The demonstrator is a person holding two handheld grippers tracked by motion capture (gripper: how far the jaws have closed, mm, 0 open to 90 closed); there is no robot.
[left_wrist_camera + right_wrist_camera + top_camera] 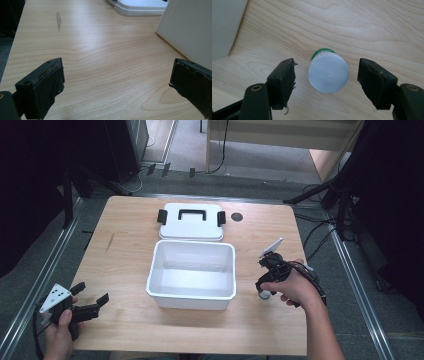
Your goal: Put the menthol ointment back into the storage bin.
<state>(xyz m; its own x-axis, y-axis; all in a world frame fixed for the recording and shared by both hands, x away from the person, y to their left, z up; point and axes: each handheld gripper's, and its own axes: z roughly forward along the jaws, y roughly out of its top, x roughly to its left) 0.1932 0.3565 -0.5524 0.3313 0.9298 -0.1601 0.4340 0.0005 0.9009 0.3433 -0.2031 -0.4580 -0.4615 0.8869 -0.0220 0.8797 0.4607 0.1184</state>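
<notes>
I'm straddling the white-capped bottle (328, 73), standing right of the white bin (192, 270), with my right tongs (327, 77), not yet touching; my left tongs (117, 82) are hanging released left of it.

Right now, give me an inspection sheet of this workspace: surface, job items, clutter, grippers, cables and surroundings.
Surface: light wooden table, one grey smear near its left side.
Job's things: small white-capped bottle with a green band, upright, right of the open white bin.
Clutter: bin lid with black handle and latches lying behind the bin; dark round spot beside it.
Grippers: right gripper straddles the bottle, jaws apart from the cap; left gripper open over bare wood.
Cables: black cable trails from the left gripper; more on the floor at right.
Surroundings: grey floor, metal rails, dark stands.
</notes>
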